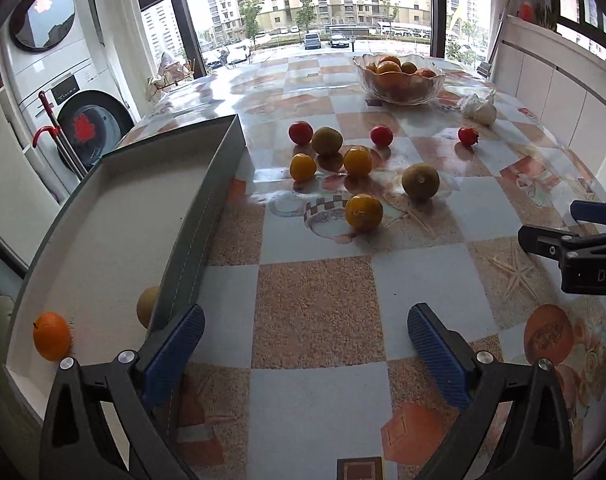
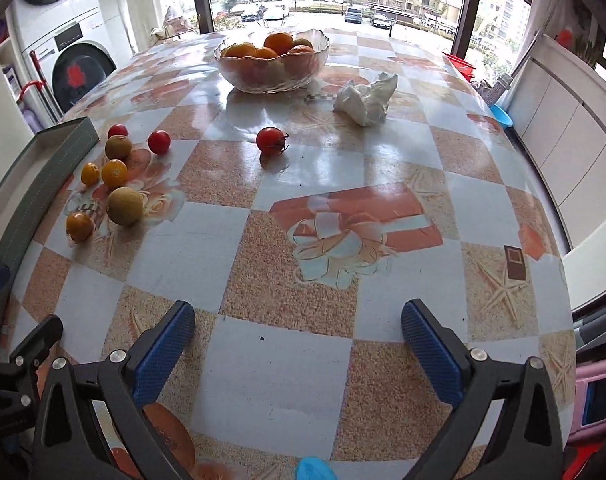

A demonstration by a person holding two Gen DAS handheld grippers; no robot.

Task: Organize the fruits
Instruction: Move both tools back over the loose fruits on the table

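Several loose fruits lie on the checked tablecloth: small oranges (image 1: 363, 211), greenish-brown round fruits (image 1: 420, 181) and red tomatoes (image 1: 301, 132). One tomato (image 2: 271, 141) lies apart near mid-table. A grey tray (image 1: 103, 248) on the left holds an orange (image 1: 52, 341) and a greenish fruit (image 1: 148, 306) against its near wall. My left gripper (image 1: 306, 334) is open over bare cloth beside the tray, nothing between its blue pads. My right gripper (image 2: 298, 330) is open too, empty, above the table's near part. In the left wrist view the right gripper's fingers (image 1: 559, 240) show at the right edge.
A glass bowl (image 2: 272, 65) of oranges stands at the far side of the table. A crumpled white cloth (image 2: 367, 98) lies right of it. White cabinets (image 2: 563, 136) run along the right, washing machines (image 1: 63, 92) stand at the left. A blue basin (image 2: 502, 115) sits past the table's right edge.
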